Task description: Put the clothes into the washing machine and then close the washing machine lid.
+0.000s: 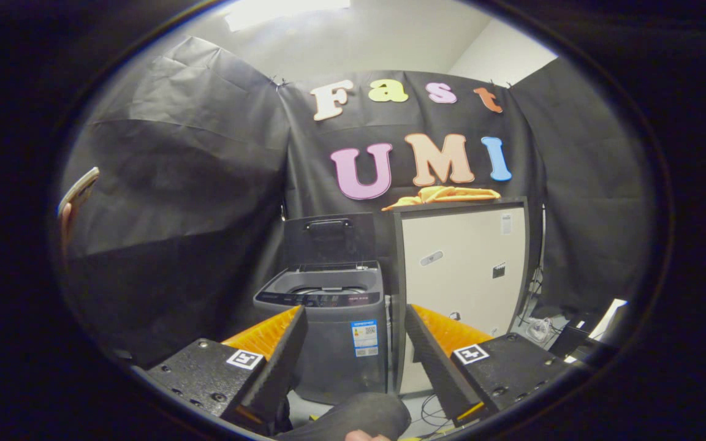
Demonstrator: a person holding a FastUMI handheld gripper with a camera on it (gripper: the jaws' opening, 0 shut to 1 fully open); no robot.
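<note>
The orange clothes (pixel 443 196) lie on top of the pale cabinet (pixel 463 269), long axis crosswise, well beyond and above my tongs (pixel 356 343). My tongs stand wide, holding nothing. The washing machine (pixel 328 312) sits left of the cabinet, lid (pixel 328 236) up.

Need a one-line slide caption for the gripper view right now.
Open gripper faces the grey washing machine, lid raised; orange clothes lie atop the neighbouring cabinet.
</note>
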